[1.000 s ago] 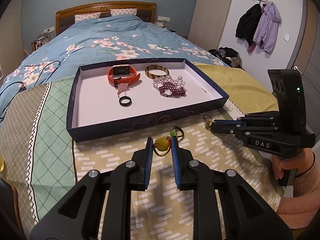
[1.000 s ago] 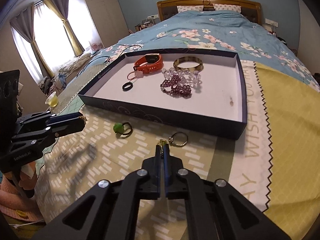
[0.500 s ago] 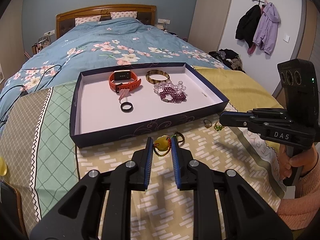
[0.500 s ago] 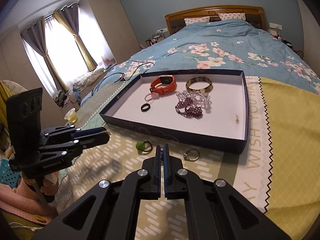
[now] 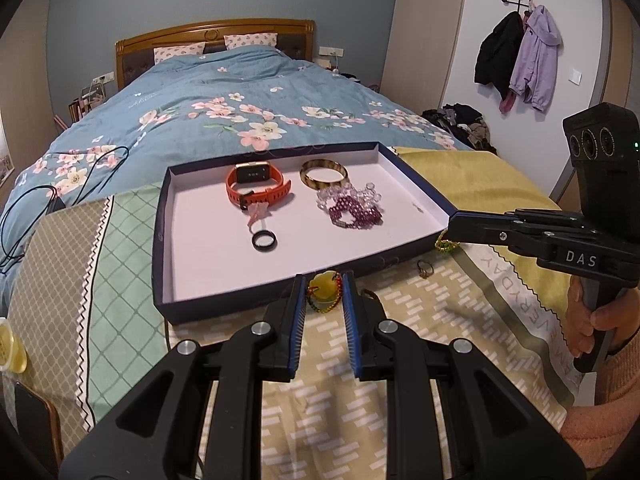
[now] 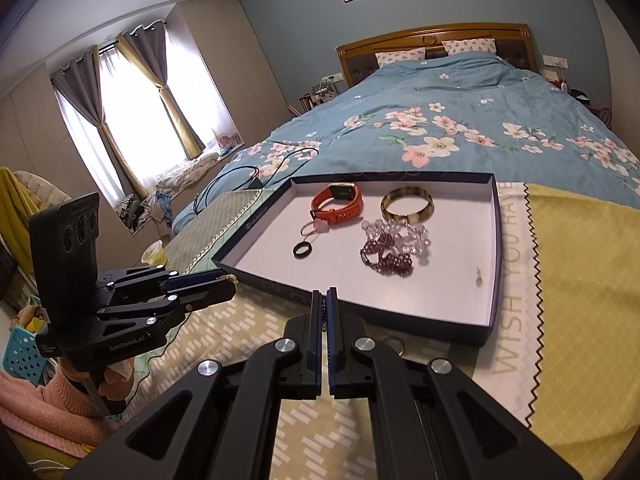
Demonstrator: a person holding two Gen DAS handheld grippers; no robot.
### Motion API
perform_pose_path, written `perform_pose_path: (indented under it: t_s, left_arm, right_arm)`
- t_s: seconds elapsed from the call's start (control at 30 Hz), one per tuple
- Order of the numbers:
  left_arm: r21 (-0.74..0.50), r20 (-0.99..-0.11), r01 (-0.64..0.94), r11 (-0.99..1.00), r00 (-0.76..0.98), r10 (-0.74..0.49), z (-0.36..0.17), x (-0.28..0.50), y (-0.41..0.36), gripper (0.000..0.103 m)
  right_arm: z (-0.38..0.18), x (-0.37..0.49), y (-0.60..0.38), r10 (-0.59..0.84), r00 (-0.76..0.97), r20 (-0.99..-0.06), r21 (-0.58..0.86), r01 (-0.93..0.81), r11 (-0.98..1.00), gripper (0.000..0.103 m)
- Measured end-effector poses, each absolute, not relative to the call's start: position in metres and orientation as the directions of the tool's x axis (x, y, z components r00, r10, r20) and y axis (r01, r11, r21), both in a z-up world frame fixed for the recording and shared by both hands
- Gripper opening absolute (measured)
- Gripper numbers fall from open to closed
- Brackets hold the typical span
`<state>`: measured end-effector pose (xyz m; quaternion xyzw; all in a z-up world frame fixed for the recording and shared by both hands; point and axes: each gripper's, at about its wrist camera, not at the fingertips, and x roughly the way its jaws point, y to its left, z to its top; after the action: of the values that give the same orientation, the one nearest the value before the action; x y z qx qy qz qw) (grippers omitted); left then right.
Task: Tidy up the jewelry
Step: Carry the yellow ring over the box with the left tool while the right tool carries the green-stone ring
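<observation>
A shallow dark-blue tray (image 5: 224, 307) with a white floor sits on a patterned cloth (image 5: 340, 408) at the foot of a bed, filling the middle of both wrist views. Inside lie an orange smartwatch (image 5: 256, 188) and a tortoiseshell bangle (image 5: 324, 173) toward the far wall, a heap of clear and purple beaded bracelets (image 5: 351, 209) to the right of centre, a small pink charm (image 5: 256, 213) just below the watch, and a black ring (image 5: 264, 240) nearer the front wall.

At the bottom centre of the left wrist view, the left gripper (image 5: 324, 292) has its blue-padded jaws narrowly parted, closed on a yellow bead pendant (image 5: 323, 285) strung on a red-and-green beaded loop, just in front of the tray's near wall. A small gold ring (image 5: 425, 269) lies on the cloth to the right, outside the tray.

At the right edge of that view, a hand (image 5: 592, 328) in a pink sleeve holds the right gripper (image 6: 325, 300), whose jaws are pressed together; a small green-and-gold beaded piece (image 5: 446, 243) hangs at its tip beside the tray's right corner. In the right wrist view, the closed fingers sit at bottom centre over the tray's front wall, pinching a thin strand of dark beads, with the left gripper at the lower left of the frame.
</observation>
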<state>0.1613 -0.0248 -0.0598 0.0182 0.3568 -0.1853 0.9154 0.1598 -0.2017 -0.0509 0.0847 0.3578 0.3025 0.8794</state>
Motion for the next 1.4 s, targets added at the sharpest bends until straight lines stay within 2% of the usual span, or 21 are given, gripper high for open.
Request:
perform_pose_path:
  t_s: [0.63, 1.4]
  left_arm:
    - [-0.076, -0.645, 0.330, 0.941, 0.703, -0.299, -0.050, 0.182, -0.024, 0.019]
    - [-0.059, -0.676, 0.302, 0.952, 0.690, -0.260, -0.060, 0.213, -0.024, 0.019]
  right_arm:
    - [-0.041, 0.180, -0.198, 0.599, 0.573, -0.559, 0.360, -0.483, 0.798, 0.001]
    - [-0.054, 0.212, -0.187, 0.612, 0.537, -0.580, 0.391, -0.476, 0.788, 0.001]
